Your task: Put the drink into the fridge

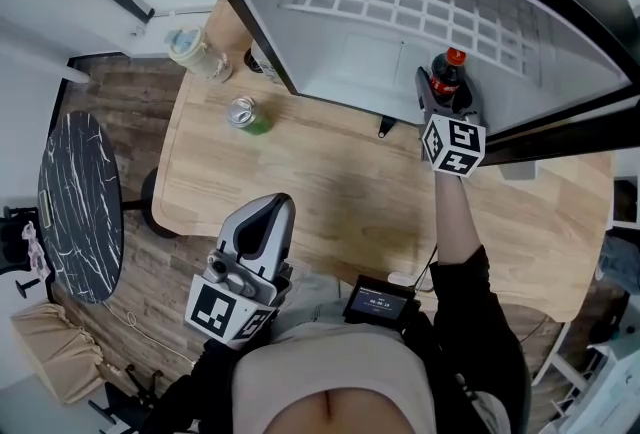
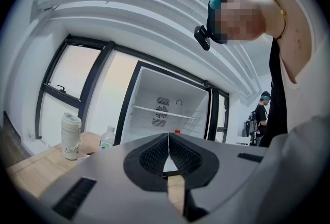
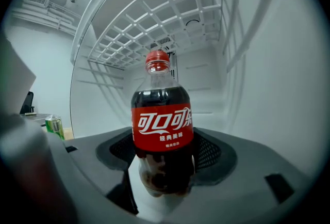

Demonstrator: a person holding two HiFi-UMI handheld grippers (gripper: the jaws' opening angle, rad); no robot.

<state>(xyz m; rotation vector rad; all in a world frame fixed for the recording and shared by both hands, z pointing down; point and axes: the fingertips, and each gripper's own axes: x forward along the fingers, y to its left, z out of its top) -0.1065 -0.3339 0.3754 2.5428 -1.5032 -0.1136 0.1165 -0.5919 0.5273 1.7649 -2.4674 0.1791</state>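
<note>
Head view: the right gripper (image 1: 441, 100) reaches into the open fridge (image 1: 400, 12) with a cola bottle (image 1: 447, 74) upright in its jaws, low on the fridge's right side. The left gripper (image 1: 270, 214) hangs near the person's body over the wooden table (image 1: 330, 192), where a green can (image 1: 245, 114) and a lidded tumbler (image 1: 195, 54) stand.

Left gripper view: the jaws are pressed together with nothing between them. A water bottle (image 2: 107, 138) stands beside the tumbler.

Right gripper view: the jaws clamp the cola bottle's lower body, under a white wire shelf (image 3: 154, 27).
</note>
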